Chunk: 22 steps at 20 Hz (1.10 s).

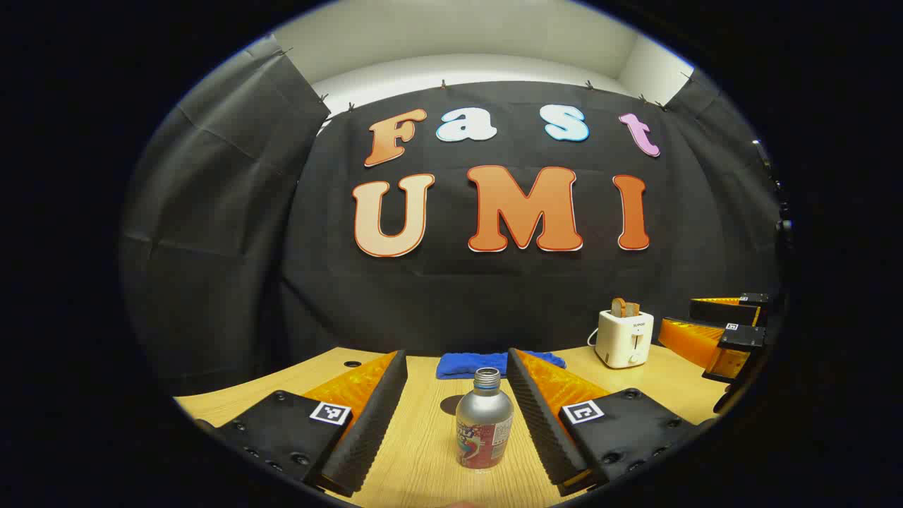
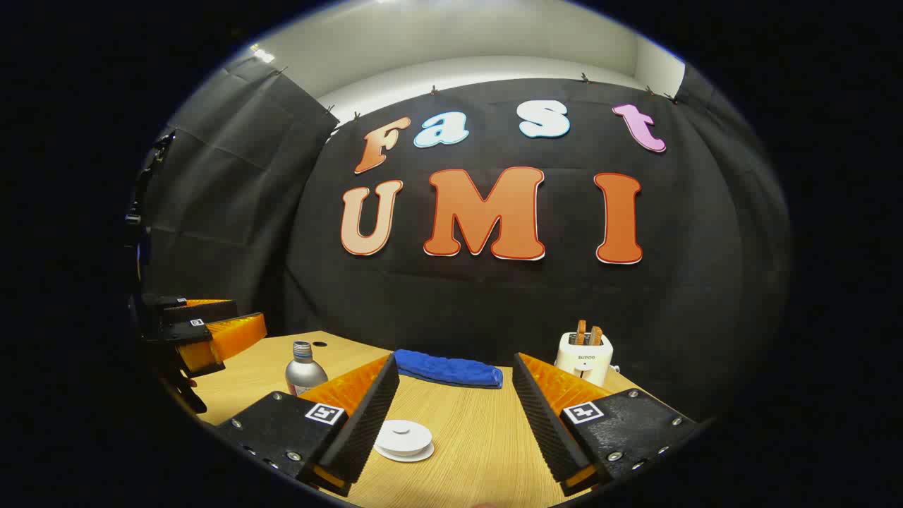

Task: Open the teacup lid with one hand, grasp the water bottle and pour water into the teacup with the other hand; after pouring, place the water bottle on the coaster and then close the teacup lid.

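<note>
In the left gripper view a silver water bottle (image 1: 484,430) with a coloured label stands upright on the wooden table (image 1: 423,451). It sits between the spread fingers of my open left gripper (image 1: 457,358), touching neither. A dark round coaster (image 1: 450,404) lies just behind it to the left. In the right gripper view the teacup's white lid (image 2: 402,439) with its small knob sits low on the table, close to the left finger of my open right gripper (image 2: 456,361). The water bottle (image 2: 305,370) stands farther left there, near the left gripper (image 2: 211,335).
A folded blue cloth (image 1: 494,363) (image 2: 448,369) lies at the back of the table. A white toaster (image 1: 623,339) (image 2: 584,356) with bread slices stands at the back right. The right gripper (image 1: 719,331) shows at the left gripper view's right edge. Black cloth walls close the booth.
</note>
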Available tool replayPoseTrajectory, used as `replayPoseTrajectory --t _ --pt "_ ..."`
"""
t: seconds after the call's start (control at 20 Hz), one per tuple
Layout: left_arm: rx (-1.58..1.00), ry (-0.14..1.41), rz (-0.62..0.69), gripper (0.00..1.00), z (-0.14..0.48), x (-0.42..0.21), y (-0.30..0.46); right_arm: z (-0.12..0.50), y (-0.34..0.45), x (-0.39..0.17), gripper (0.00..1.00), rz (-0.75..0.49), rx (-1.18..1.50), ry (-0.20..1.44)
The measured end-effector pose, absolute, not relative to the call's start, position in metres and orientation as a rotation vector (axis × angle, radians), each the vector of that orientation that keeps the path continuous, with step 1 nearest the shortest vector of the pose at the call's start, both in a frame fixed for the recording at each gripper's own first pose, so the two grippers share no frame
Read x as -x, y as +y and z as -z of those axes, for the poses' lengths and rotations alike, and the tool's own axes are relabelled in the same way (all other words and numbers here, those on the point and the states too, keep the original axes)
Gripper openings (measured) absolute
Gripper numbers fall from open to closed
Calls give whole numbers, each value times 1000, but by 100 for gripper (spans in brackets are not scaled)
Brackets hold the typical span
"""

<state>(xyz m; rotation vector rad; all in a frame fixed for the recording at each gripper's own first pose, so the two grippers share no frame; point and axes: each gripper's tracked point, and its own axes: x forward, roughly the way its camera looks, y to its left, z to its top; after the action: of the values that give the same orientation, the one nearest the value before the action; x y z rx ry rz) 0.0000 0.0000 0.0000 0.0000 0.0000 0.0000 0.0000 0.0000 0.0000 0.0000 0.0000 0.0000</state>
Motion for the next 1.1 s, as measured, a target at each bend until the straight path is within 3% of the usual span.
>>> replayPoseTrajectory --t 0.15,0.2,0.25,0.35,0.45,1.0,1.05,1.1 --pt "0 5 2 98 2 0 0 4 2 -2 97 -5 -5 11" --pt "0 7 3 93 3 0 0 4 2 -2 97 -7 -6 12" --pt "-1 6 2 98 3 1 0 3 3 -3 97 -8 -7 11" --pt "-4 2 -1 98 1 0 2 0 5 -2 97 -11 -9 5" --pt "-3 0 0 93 1 0 0 0 5 -3 97 -14 -8 1" --pt "13 13 5 93 8 -1 2 13 14 -10 97 -32 2 36" --pt "15 15 6 98 9 0 2 16 15 -11 97 -35 2 46" --pt "16 17 6 93 10 0 2 19 17 -12 97 -43 -1 55"
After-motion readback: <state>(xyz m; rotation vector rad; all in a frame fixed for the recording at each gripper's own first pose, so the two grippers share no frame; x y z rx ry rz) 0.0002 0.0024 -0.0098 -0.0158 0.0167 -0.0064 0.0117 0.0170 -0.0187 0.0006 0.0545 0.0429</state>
